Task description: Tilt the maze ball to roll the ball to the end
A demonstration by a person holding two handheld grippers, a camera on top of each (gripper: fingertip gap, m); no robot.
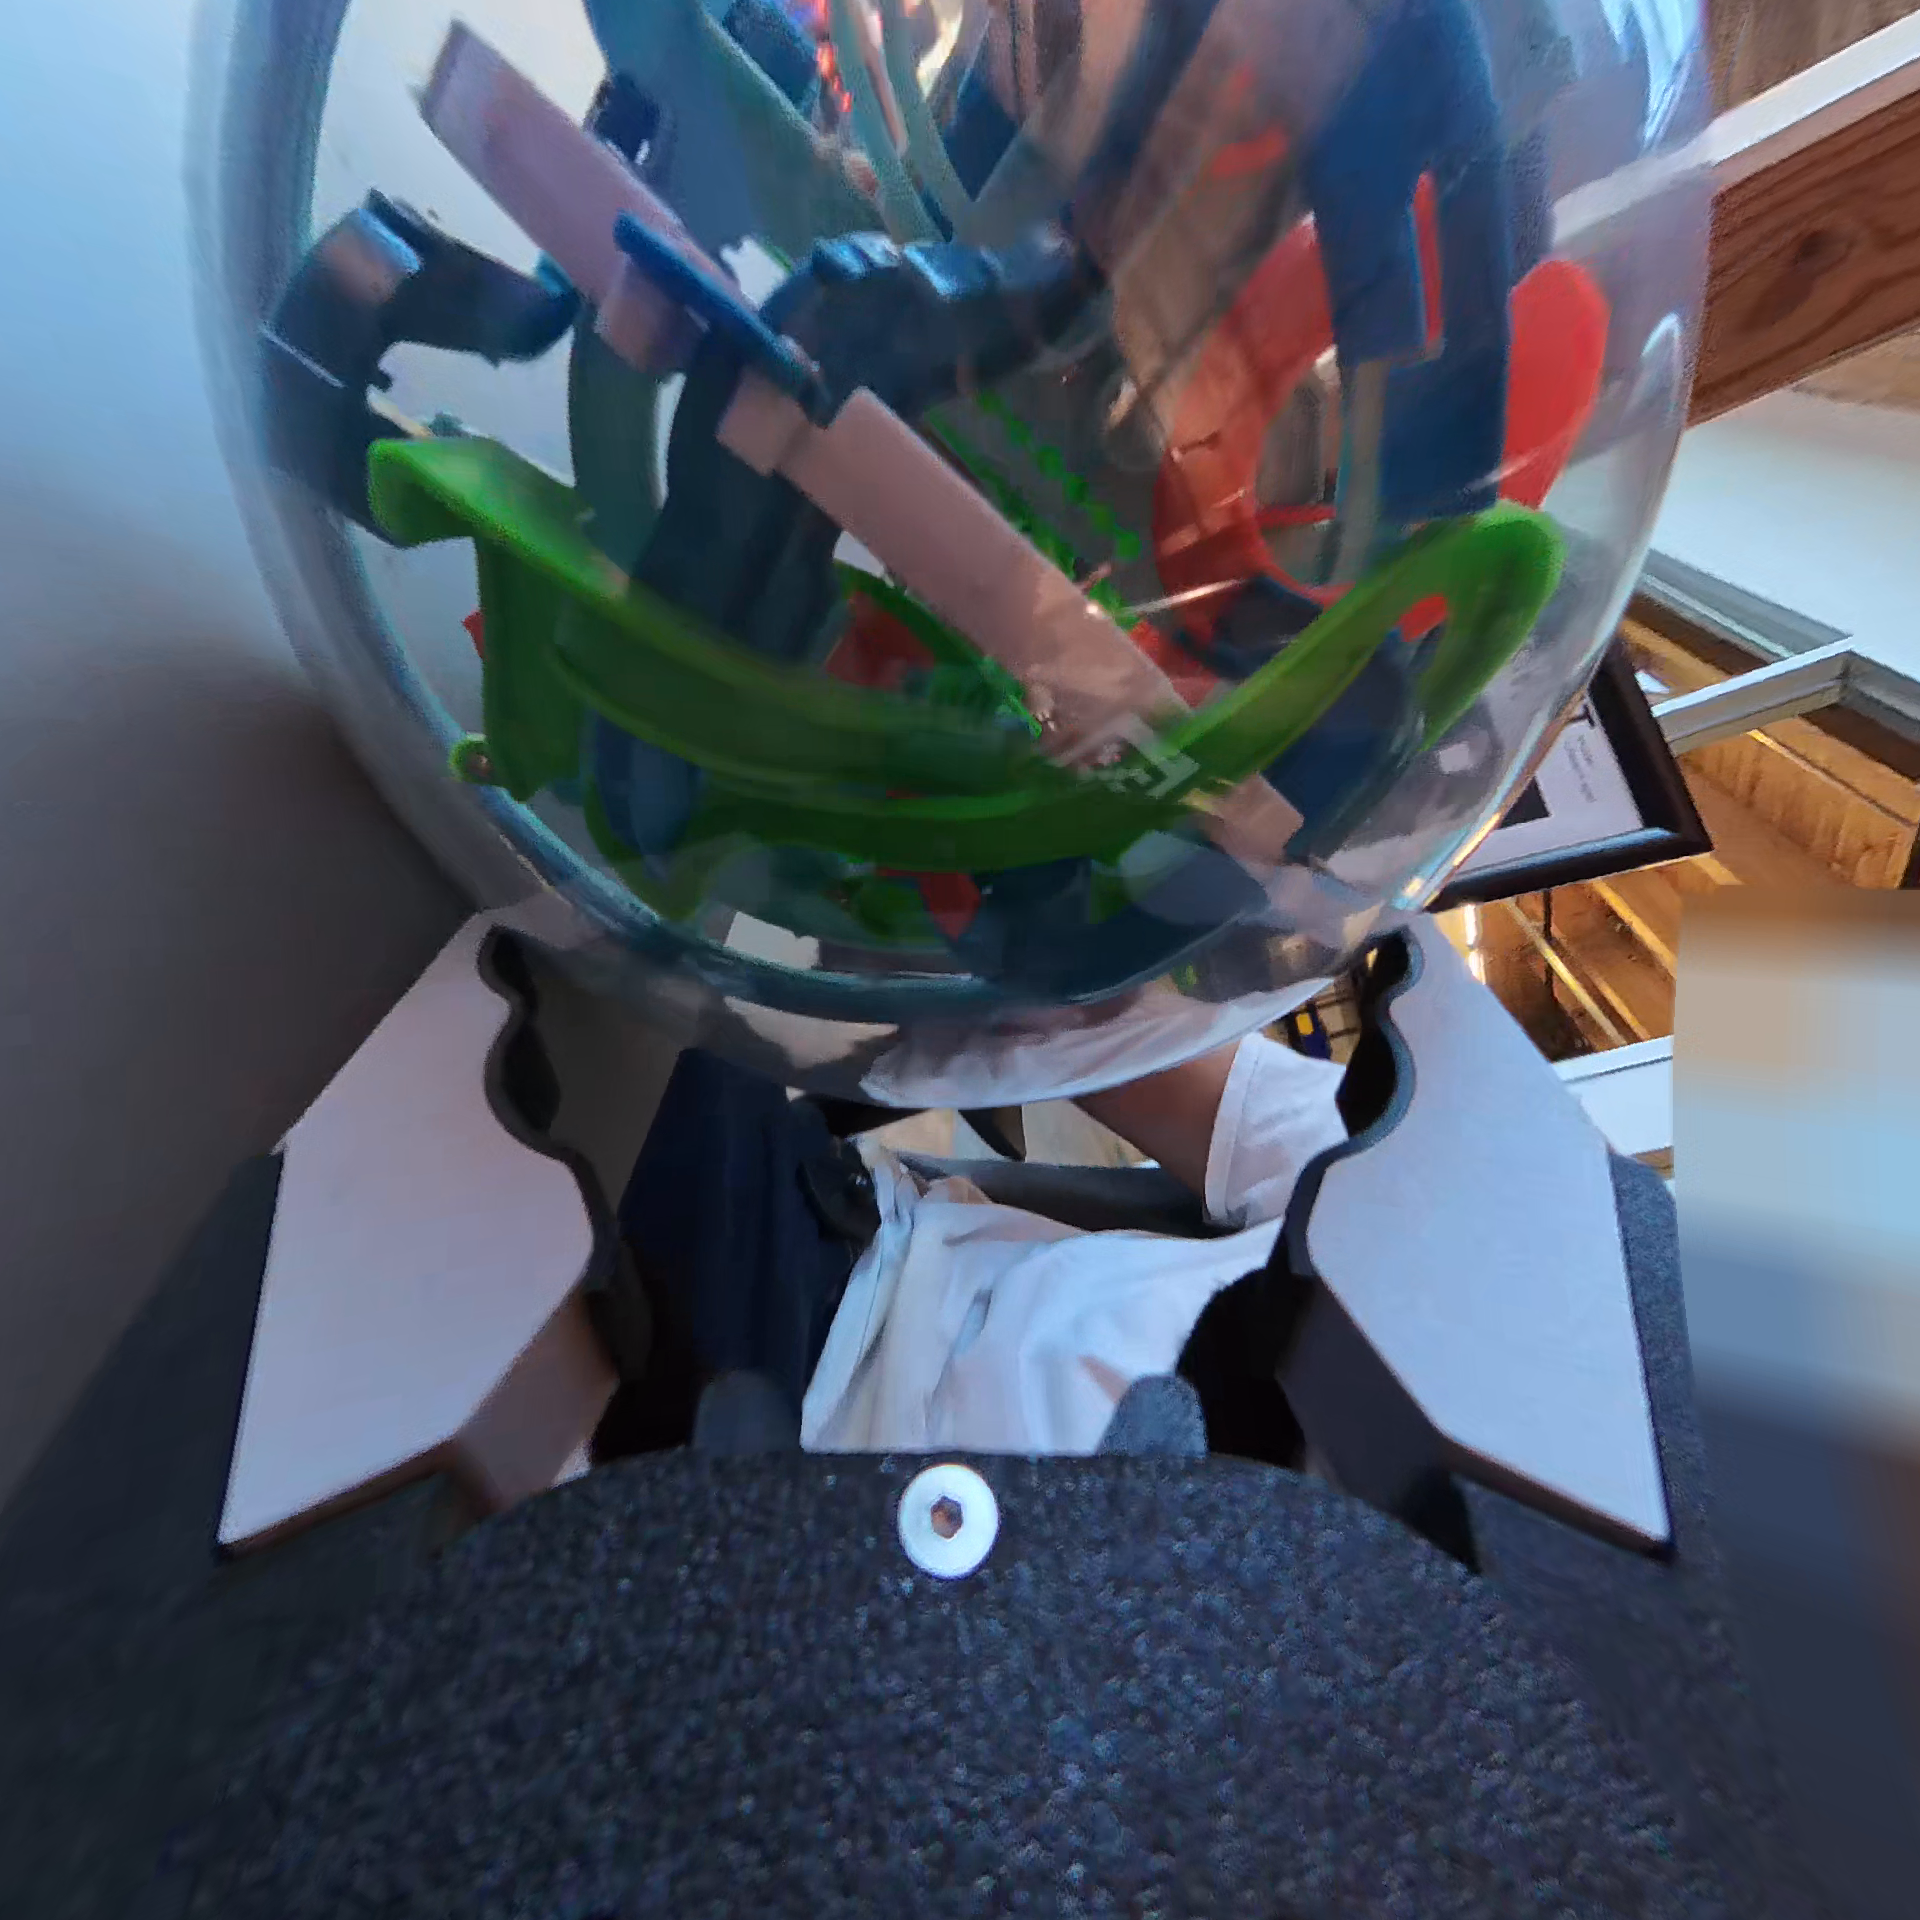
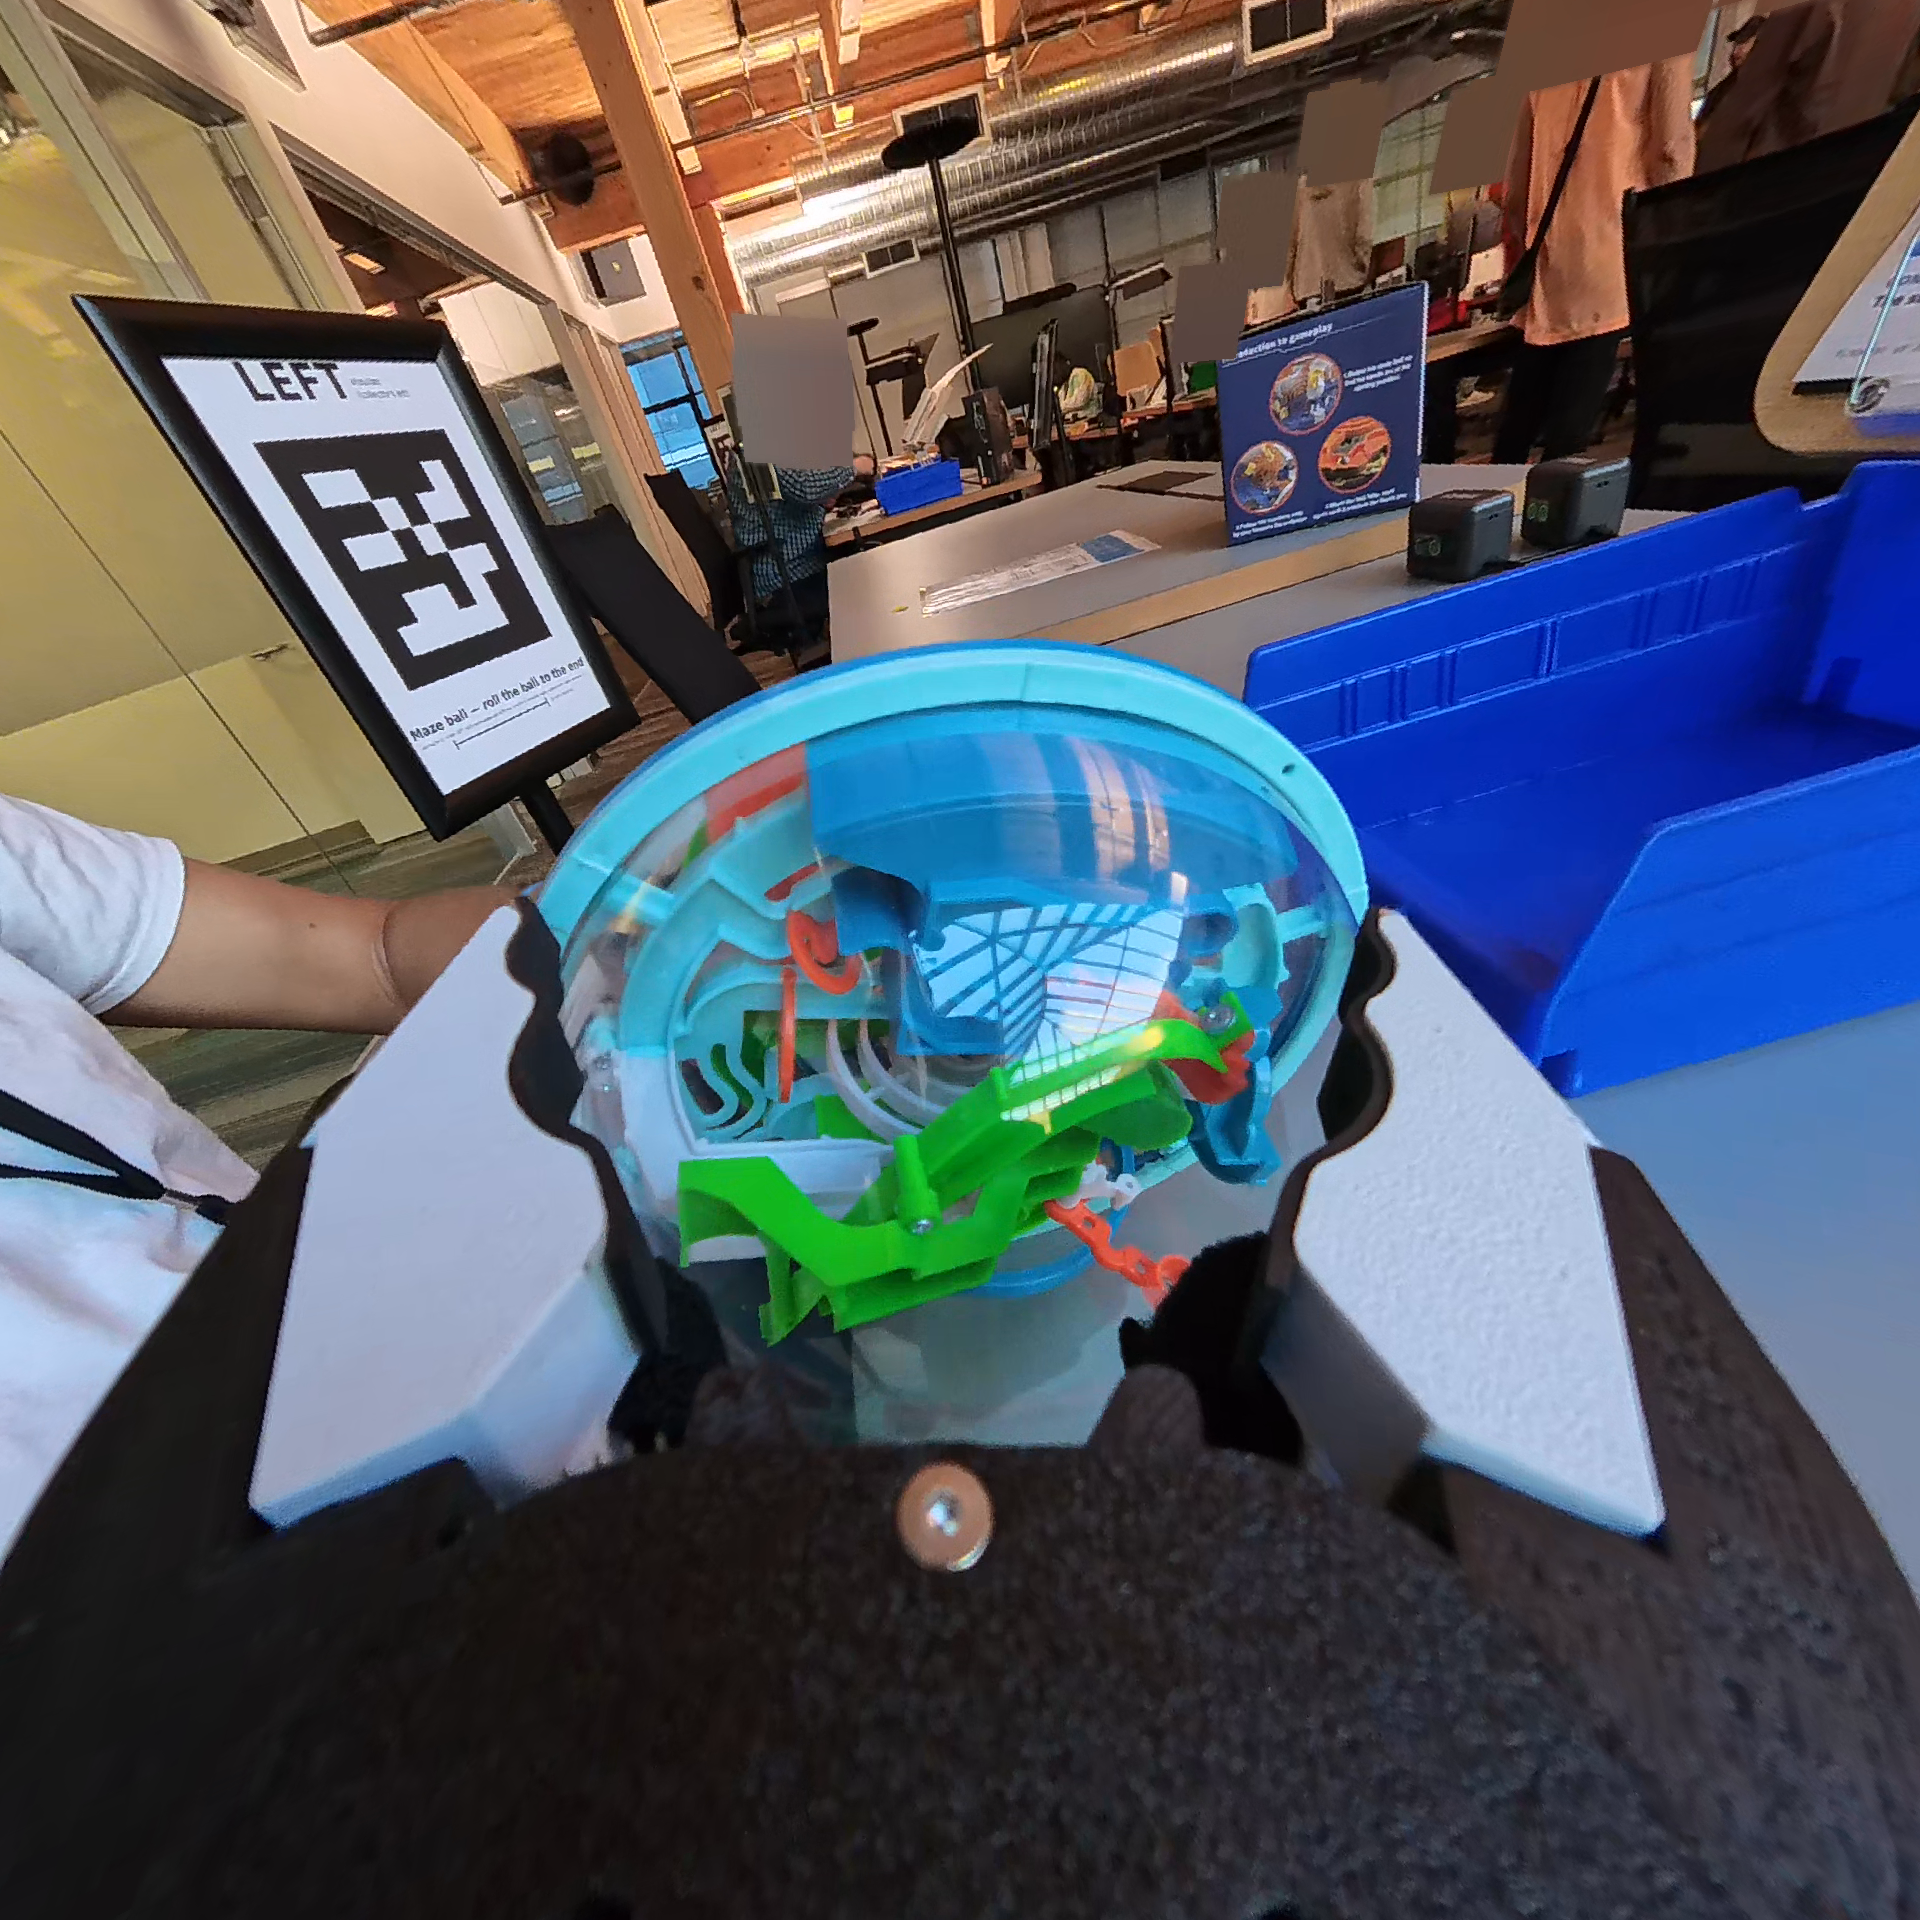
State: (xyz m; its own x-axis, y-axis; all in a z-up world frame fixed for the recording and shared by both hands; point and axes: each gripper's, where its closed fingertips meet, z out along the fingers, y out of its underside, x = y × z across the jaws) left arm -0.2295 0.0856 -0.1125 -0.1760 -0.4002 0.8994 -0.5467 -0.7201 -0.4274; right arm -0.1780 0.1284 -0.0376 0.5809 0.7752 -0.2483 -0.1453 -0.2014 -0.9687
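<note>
Both grippers are cradling the maze ball [image 2: 940, 1039]: right gripper [image 2: 940, 1122] fingers spread, pinching its sides; left gripper [image 1: 940, 997] spread wide, tips touching the shell. Ball's in the air near the table's [image 2: 1766, 1195] edge, beside the blue bin [image 2: 1621, 790]. Rigid, slick, probably light; grip at the widest part.
</note>
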